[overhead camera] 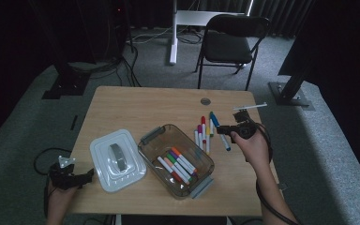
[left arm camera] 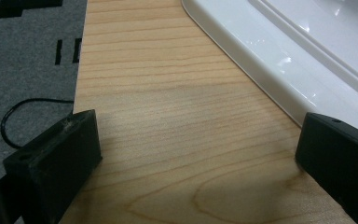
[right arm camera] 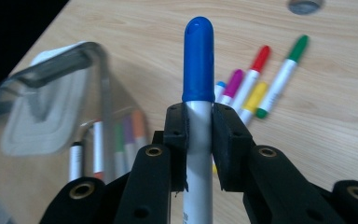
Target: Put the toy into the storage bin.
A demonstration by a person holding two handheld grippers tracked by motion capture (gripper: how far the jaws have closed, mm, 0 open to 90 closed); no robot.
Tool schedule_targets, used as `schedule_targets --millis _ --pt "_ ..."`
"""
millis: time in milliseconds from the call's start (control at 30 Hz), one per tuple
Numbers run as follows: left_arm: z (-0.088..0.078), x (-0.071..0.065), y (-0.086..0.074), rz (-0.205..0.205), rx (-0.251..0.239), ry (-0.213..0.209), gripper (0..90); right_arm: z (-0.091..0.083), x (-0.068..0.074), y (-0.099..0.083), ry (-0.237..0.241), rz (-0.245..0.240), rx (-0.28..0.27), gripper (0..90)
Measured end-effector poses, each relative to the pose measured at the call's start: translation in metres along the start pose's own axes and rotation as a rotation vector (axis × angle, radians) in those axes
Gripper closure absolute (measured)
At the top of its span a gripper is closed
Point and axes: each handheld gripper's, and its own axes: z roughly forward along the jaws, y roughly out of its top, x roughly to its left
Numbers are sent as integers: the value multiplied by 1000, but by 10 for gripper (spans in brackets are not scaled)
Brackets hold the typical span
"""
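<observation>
- Work in hand: loose markers (overhead camera: 206, 133) go from the bench (overhead camera: 136, 110) into the clear bin (overhead camera: 176, 159).
- Right tongs (right arm camera: 199, 121): closed on the blue marker (right arm camera: 198, 60). The pads clamp the white barrel just below the cap; the cap stands clear above the jaws.
- Location: in the high view the right tongs (overhead camera: 226, 130) hold the blue marker above the loose markers, just right of the bin.
- Left tongs (left arm camera: 196, 154): jaws wide apart, nothing between them, over the bench's edge beside the white lid (left arm camera: 279, 60).
- Bin contents: several markers already lie side by side on the floor of the bin.
- Handling, judged: the marker is light, stiff and not fragile. The smooth round barrel can roll or twist in the pads.
- Grip point: take the barrel near mid-length, across its axis. A grip near the cap leaves the long end free to swing.
- Release: lay it parallel to the markers in the bin.
</observation>
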Motion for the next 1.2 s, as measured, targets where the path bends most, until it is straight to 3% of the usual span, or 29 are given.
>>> schedule_targets --millis 100,300,367,567,600,833,867,1100,1200 --pt "0 0 0 -2 -1 0 4 -3 18 4 28 -40 -3 765" --pt "0 0 0 0 0 0 5 -5 39 7 61 -92 1 765" --pt "0 0 0 0 0 0 4 -3 54 9 81 -127 11 765" --pt "0 0 0 0 1 0 5 4 72 10 120 -161 31 765" --pt "0 0 0 0 1 0 5 10 79 10 136 -177 47 765" --pt "0 0 0 0 1 0 4 34 98 4 176 -210 120 765" --pt "0 0 0 0 0 0 5 44 104 1 194 -216 147 765" --pt "0 0 0 0 -1 0 4 70 117 -6 209 -235 214 765" --pt "0 0 0 0 -1 1 4 89 127 -9 213 -253 268 765"
